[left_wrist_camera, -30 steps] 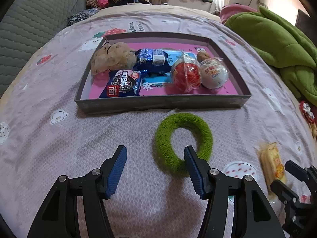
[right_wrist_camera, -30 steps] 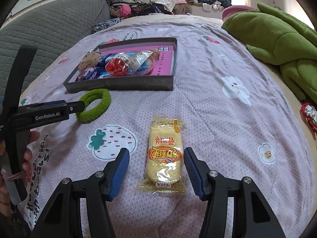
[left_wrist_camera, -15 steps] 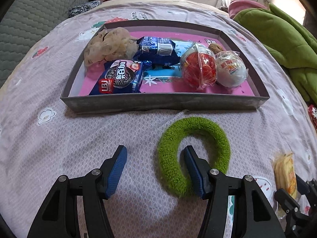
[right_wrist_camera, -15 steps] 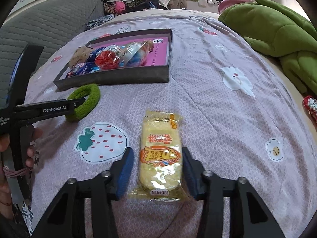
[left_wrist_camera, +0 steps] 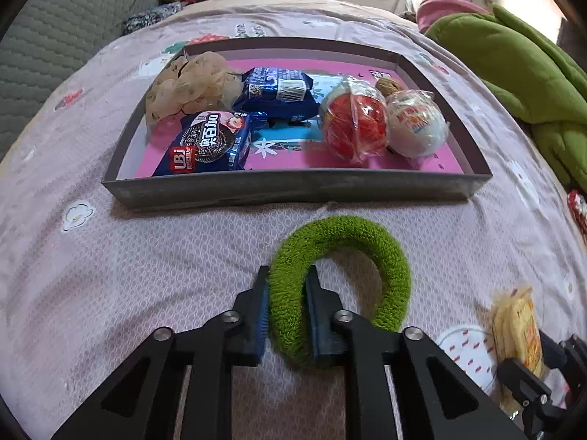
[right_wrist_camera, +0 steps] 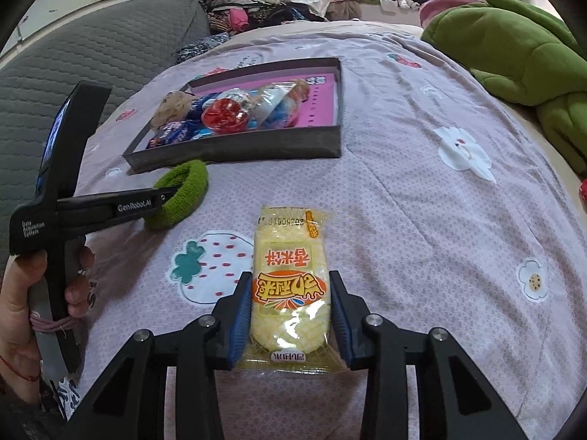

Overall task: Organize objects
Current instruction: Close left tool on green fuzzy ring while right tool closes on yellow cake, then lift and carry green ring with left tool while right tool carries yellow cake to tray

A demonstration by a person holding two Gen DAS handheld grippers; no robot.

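On the lilac flower-print bedspread (left_wrist_camera: 154, 267), a fuzzy green fabric ring (left_wrist_camera: 341, 278) lies just in front of the shallow grey cardboard tray with a pink floor (left_wrist_camera: 293, 183). Left gripper (left_wrist_camera: 286, 308): jaws have just closed, blue pads pinching the near-left arc of the ring, one pad outside the loop, one inside. Ring rests on the bedspread; its far edge is close to the tray's front wall, not touching.

Right gripper (right_wrist_camera: 291, 315): jaws have just been closing; blue pads sit against both long sides of a yellow plastic-wrapped rice snack packet (right_wrist_camera: 290, 282), which lies flat on the bedspread beside a printed strawberry. Clamped on the packet.

Tray contents, left wrist view: beige mesh bath puff (left_wrist_camera: 190, 88) at back left, dark blue sandwich-biscuit pack (left_wrist_camera: 209, 143) at front left, second blue snack pack (left_wrist_camera: 279, 91) behind it, red ball in clear wrap (left_wrist_camera: 356, 124), white egg-shaped toy capsule in clear wrap (left_wrist_camera: 416, 124) at right.

Right wrist view: a hand (right_wrist_camera: 22, 286) grips the left gripper's black handle. Green padded blanket (right_wrist_camera: 513, 44) bunched at right edge of bed, well apart from the tray.
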